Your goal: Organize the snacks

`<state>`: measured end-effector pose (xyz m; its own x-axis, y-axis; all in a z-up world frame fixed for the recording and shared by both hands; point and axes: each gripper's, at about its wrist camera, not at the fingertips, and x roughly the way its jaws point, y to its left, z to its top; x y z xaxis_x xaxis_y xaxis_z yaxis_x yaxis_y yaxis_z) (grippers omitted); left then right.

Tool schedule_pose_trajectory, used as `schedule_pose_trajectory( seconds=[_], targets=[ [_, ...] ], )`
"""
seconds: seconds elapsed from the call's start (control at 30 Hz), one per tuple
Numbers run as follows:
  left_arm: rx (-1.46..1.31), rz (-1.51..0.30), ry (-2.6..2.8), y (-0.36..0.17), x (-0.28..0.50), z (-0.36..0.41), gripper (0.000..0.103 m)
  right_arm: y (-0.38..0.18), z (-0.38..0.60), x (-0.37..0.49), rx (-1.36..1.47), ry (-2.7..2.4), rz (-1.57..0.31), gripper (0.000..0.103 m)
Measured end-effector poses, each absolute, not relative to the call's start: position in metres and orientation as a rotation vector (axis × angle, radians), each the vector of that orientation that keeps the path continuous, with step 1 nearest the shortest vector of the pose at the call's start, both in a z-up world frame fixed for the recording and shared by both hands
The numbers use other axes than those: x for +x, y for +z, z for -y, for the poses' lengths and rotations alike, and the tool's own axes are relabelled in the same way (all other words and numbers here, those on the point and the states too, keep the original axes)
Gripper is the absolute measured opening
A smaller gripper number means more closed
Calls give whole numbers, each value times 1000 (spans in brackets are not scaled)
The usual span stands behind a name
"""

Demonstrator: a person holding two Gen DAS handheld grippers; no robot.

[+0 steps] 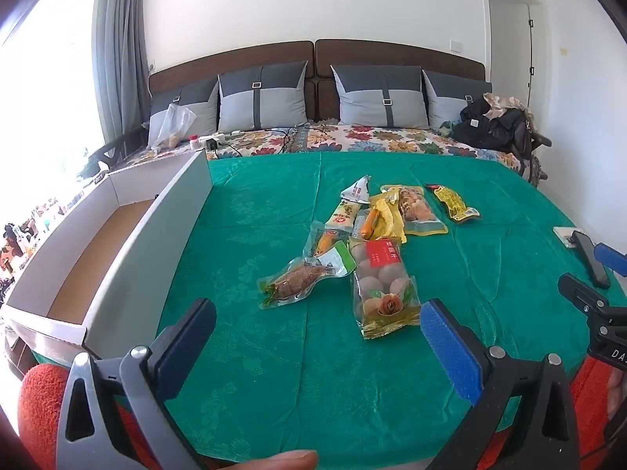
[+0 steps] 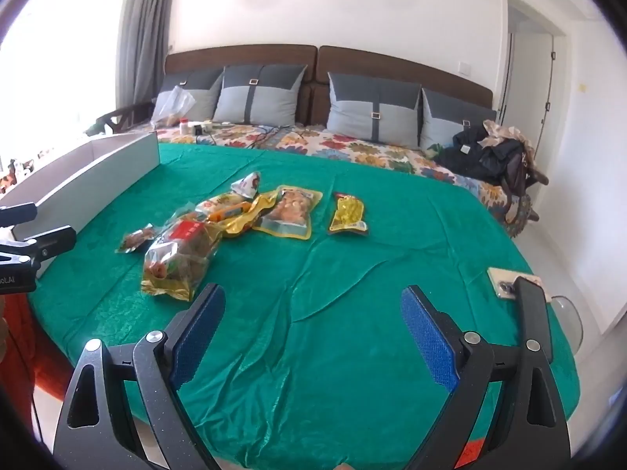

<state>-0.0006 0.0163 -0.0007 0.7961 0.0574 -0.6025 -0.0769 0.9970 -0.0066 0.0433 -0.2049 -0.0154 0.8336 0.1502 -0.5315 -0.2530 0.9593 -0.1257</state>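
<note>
While gaping, hand-held gripper (image 1: 317, 337) below snacks (image 1: 376, 243)

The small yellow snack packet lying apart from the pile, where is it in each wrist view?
Left wrist: the yellow packet lies right of centre, at the pile's far right.
Right wrist: it lies near the centre, right of the pile.
Shared landmark: the white cardboard box, at the left in both.

Both wrist views near table edge, facing bed, sharing snacks (image 1: 368, 250)
</note>
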Motion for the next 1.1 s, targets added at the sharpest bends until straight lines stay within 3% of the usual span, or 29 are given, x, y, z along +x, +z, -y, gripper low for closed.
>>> schedule_pose_trajectory(
  seconds=[1.1],
  targets=[
    [13,-702,26,-4,1,-10,103,-16,197,47,-207,240,-547,93]
  ],
)
